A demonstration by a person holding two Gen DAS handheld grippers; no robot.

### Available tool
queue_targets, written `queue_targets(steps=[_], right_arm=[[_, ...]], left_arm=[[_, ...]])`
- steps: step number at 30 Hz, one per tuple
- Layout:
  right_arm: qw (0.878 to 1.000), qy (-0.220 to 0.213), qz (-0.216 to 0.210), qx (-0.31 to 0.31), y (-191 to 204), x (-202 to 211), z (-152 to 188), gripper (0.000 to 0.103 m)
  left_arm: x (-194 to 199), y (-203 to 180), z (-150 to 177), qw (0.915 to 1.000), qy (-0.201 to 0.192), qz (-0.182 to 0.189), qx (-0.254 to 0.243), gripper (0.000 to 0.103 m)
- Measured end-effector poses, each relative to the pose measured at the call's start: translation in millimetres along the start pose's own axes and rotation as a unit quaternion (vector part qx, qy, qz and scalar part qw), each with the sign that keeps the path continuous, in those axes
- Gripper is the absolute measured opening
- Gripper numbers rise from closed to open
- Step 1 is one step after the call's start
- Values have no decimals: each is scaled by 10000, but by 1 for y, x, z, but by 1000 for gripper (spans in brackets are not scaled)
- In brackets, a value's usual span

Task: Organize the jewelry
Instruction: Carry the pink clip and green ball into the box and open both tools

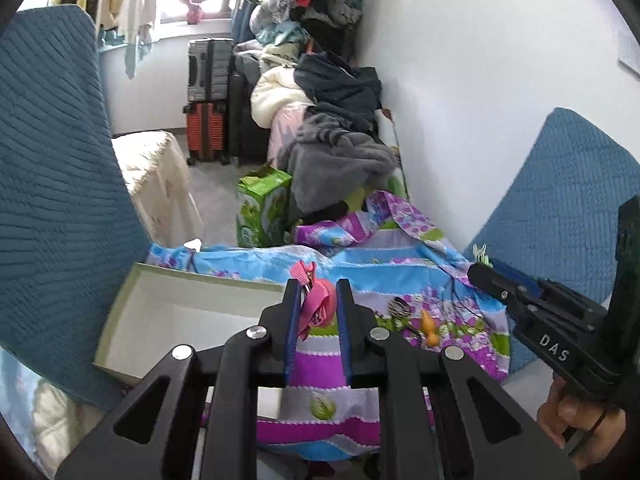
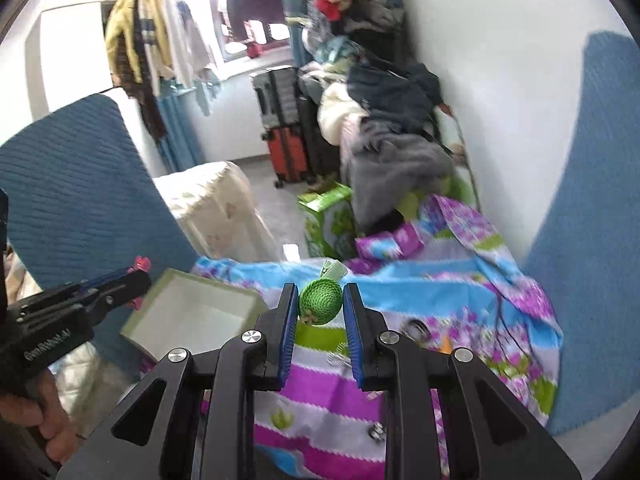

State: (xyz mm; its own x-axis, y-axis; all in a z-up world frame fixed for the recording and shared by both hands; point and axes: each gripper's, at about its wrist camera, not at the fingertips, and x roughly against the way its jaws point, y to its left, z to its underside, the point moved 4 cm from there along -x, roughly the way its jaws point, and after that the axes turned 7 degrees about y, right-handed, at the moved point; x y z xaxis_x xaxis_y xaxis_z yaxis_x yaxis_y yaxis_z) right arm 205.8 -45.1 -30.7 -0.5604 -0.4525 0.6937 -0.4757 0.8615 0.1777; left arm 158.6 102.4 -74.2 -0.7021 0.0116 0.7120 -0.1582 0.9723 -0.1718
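My left gripper (image 1: 318, 300) is shut on a pink hair clip (image 1: 316, 300) and holds it above the near right edge of an open white box (image 1: 176, 312). My right gripper (image 2: 320, 304) is shut on a green woven hair clip (image 2: 321, 306) above the floral cloth (image 2: 420, 280), right of the box (image 2: 192, 316). Each gripper shows in the other's view: the right one (image 1: 480, 274) at the right, the left one (image 2: 136, 276) at the left. An orange piece (image 1: 429, 326) and a striped hair tie (image 1: 400, 306) lie on the cloth.
Blue quilted cushions (image 1: 52, 168) stand left and right (image 2: 592, 240). Behind are a green carton (image 1: 262, 208), suitcases (image 1: 208, 104), a clothes pile (image 1: 332, 128) and a white wall. Small metal pieces (image 2: 376, 430) lie on the near cloth.
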Motion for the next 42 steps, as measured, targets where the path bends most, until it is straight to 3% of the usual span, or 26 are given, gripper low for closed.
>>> queue_targets(steps=[8,19,32,42], right_arm=[[9981,-59,-426,440,54,-23,-18,20],[9911,586,-834,855,110,-89,0,20],[9767,1552,-894,1185,136,-174,38,20],[9711,1745,-801,1419,142,-201,48,21]], left_arm=[[5,44,4,9992,-56,-244,318,18],[-27,110,30,9938,336,-484,938,18],[-81,166,66,9834,965,-601,1413,18],[-103,179,71,9792,1141,-612,1560,18]])
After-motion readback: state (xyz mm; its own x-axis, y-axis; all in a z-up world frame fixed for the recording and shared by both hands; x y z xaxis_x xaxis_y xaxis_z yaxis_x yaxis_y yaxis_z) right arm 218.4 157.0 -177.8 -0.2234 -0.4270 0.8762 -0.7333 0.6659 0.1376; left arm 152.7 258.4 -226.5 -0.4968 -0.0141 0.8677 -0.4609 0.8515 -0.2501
